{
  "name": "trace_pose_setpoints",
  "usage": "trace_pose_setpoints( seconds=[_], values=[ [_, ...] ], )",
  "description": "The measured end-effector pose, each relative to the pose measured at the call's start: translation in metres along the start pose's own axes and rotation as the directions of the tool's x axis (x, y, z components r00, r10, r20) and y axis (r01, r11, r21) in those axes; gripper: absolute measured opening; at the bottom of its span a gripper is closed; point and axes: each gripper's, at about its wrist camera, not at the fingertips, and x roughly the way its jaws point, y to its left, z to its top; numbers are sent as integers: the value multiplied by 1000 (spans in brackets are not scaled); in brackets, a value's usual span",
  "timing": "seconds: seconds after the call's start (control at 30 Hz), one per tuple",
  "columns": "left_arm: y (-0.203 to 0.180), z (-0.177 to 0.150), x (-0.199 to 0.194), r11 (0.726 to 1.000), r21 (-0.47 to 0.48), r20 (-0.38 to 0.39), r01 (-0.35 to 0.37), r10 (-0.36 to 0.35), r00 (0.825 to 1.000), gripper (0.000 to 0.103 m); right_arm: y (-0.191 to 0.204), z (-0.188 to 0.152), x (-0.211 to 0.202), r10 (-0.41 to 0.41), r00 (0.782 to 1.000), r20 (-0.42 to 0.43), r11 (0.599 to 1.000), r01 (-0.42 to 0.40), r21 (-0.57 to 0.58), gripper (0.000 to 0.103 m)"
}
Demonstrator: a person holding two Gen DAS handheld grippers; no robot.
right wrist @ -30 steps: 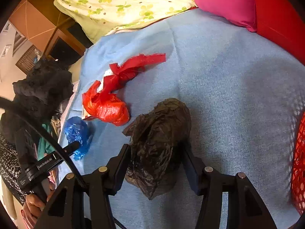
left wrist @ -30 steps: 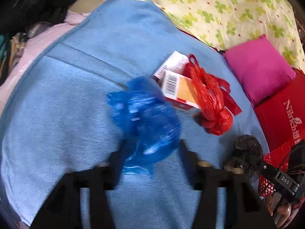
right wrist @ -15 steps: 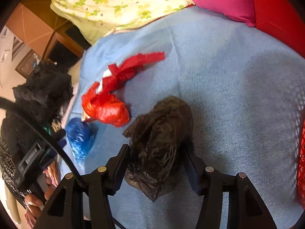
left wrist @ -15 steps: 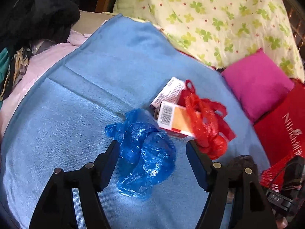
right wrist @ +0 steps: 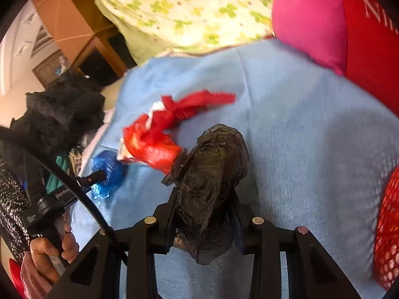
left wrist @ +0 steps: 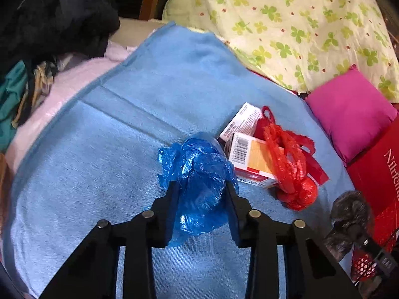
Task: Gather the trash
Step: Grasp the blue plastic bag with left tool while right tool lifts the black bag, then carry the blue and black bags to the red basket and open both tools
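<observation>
Left gripper (left wrist: 202, 186) is seen with its jaws closing on a crumpled blue plastic bag (left wrist: 199, 182); the bag is squeezed between both fingers, bulging beyond the tips and hanging below them. Right gripper (right wrist: 203, 194) is closed on a crumpled black plastic bag (right wrist: 212, 174), which is pinched between its fingers and droops past them at the near end. Both bags are held over a blue blanket (left wrist: 112, 137). Just ahead and to the right of the left gripper, a carton with a barcode (left wrist: 249, 159) is lying on the blanket, with a second white carton (left wrist: 243, 120) behind it and a red plastic bag (left wrist: 289, 164) draped over and beside them. From the right wrist, that red bag is seen ahead-left of the right gripper, close to the black bag. A pink cushion (left wrist: 349, 112) and a floral sheet (left wrist: 286, 25) are seen farther ahead. A red mesh basket (right wrist: 386, 226) is at the right gripper's right side. The left gripper's handle is held by a hand (right wrist: 49, 246).
</observation>
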Motion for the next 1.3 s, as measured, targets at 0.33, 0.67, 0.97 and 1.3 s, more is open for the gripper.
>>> trace_pose_setpoints(
  seconds=[0.33,0.67,0.97,1.3],
  values=[
    [-16,-15,-38,993,120,111,6,-19,994,26,21,2,-47,44,981,191,988,-14,-156,38],
    [-40,-48,-75,983,161,149,90,-115,982,26,22,-1,-70,43,965,257,981,8,-196,38],
    [-86,-54,-115,961,258,177,103,-152,972,26,23,-2,-94,84,946,314,976,-14,-217,38],
    [-139,-50,-157,938,342,223,51,-133,966,26,10,-1,-133,127,900,416,978,-44,-204,39]
  ],
)
